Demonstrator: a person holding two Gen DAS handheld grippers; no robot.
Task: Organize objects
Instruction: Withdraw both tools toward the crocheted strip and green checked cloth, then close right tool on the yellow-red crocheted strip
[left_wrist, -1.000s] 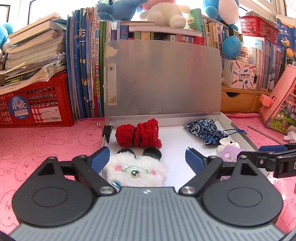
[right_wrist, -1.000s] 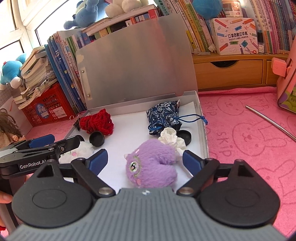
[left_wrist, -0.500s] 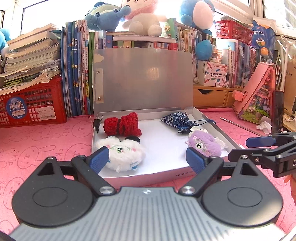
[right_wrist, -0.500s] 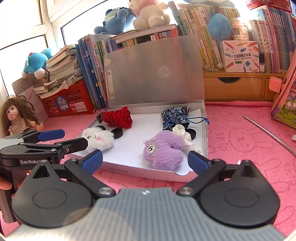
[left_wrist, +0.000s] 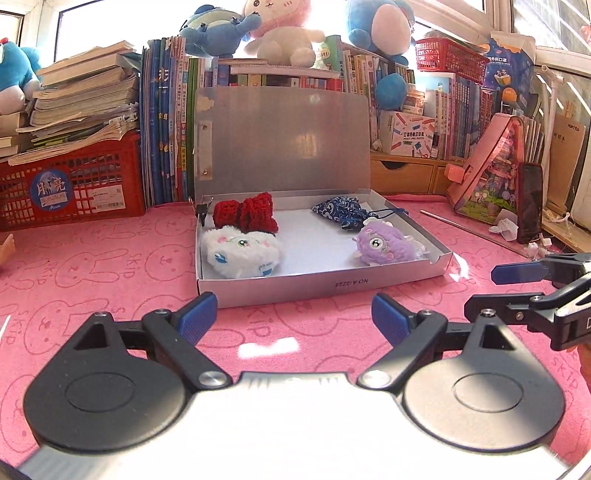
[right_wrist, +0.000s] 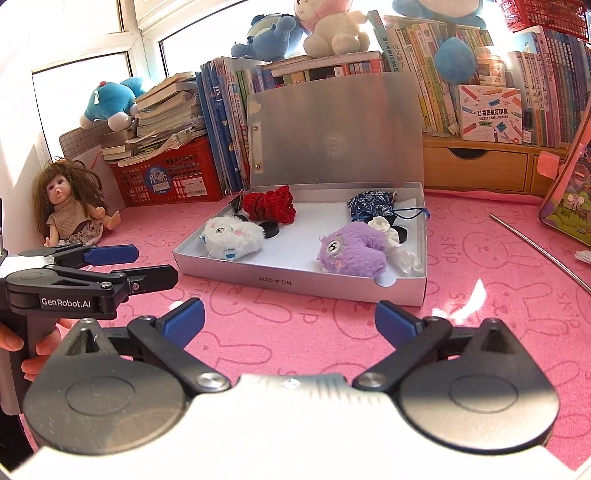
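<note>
Nearest, left gripper (left_wrist: 291, 317) & right gripper (right_wrist: 290, 319) both hang over the pink mat (left_wrist: 110, 266) w/ jaws spread wide, nothing between; the right's have just been opening. Beyond sits the open silver box (left_wrist: 321, 284), holding white plush (left_wrist: 240, 253), purple plush (left_wrist: 384, 245), red knit piece (left_wrist: 245, 212) & blue pouch (left_wrist: 341, 212) at its back.

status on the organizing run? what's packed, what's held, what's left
Done: white plush, purple plush, red knit piece and blue pouch lie in the silver box. In hand: nothing; left gripper and right gripper both open, off the box. Left: probably closing the upright lid.
</note>
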